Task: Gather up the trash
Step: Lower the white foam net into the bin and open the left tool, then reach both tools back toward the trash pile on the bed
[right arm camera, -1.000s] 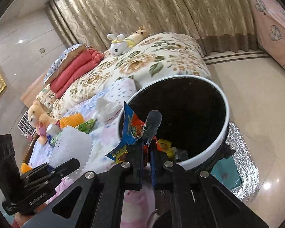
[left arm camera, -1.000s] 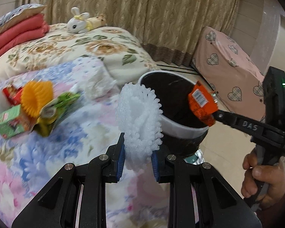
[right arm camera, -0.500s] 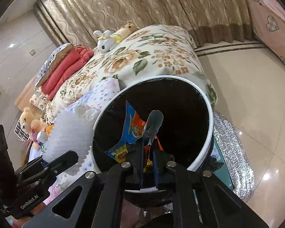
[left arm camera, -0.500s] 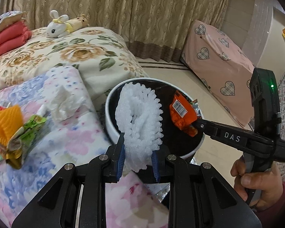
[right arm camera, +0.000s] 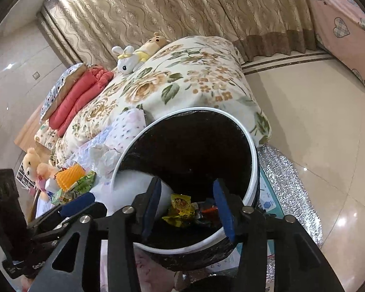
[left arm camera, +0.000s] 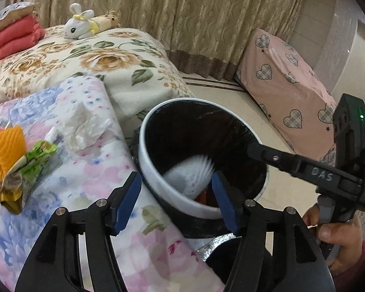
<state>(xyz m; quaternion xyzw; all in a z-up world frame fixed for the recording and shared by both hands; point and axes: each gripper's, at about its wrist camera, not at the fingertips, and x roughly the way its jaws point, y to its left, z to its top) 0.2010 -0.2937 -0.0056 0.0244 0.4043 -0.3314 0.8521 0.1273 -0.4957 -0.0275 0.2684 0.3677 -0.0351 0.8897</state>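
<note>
Left claw (left arm camera: 176, 197) gapes wide and empty over the bin (left arm camera: 158, 182); I see the white foam net (left arm camera: 189, 172) (blurred) inside it. On my right wrist view, right claw (right arm camera: 188, 208) also spread, holding nothing, above yellow wrapper (right arm camera: 180, 205) at the bin's bottom. Orange net (right arm camera: 69, 176) sits on the bed (right arm camera: 182, 77).

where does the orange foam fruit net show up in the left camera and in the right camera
Left wrist view: the orange foam net lies at the far left edge, on the floral blanket, beside a green wrapper.
Right wrist view: the same net sits at lower left, small, next to a teddy bear.
Shared landmark: the white-rimmed trash bin, just right of the net in both.
</note>
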